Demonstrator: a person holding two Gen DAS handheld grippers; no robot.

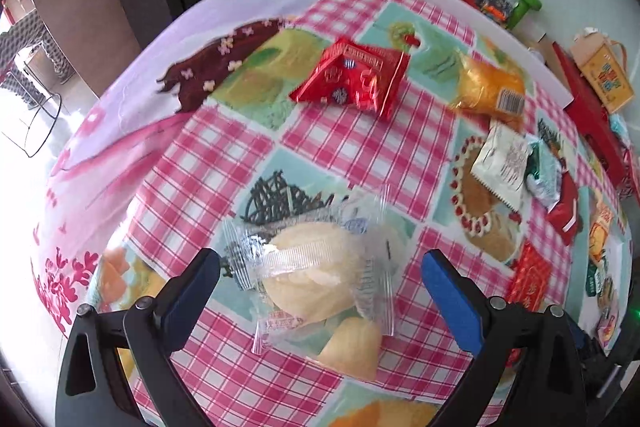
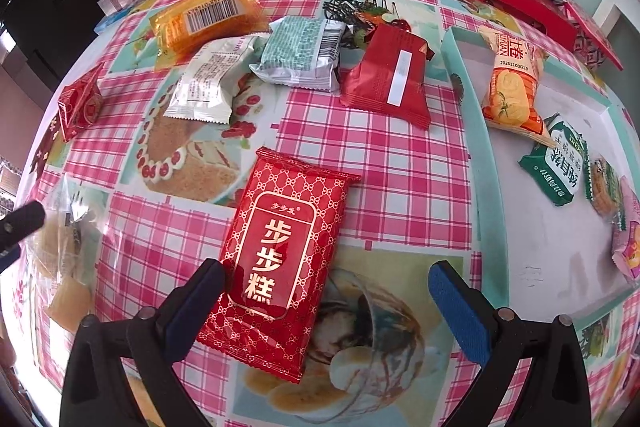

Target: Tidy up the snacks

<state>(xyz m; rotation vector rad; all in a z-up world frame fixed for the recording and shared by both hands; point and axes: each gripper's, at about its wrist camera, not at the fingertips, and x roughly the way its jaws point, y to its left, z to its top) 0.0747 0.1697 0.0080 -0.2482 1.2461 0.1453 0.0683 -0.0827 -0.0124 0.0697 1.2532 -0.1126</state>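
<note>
Left gripper (image 1: 320,277) spread wide around a clear-wrapped pastry (image 1: 310,281) lying crosswise on the worktop (image 1: 360,147); right gripper (image 2: 326,287) gapes over a red cake packet (image 2: 276,263), long axis running away, slightly rightward; green-rimmed tray (image 2: 476,131) far right.

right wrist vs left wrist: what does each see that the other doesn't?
Only right wrist: the teal-rimmed tray holding the green packet, and the right gripper open over the red cake packet.
Only left wrist: the left gripper open around the clear-wrapped pastry, untouched.
Both: the orange packet and the white packet.
</note>
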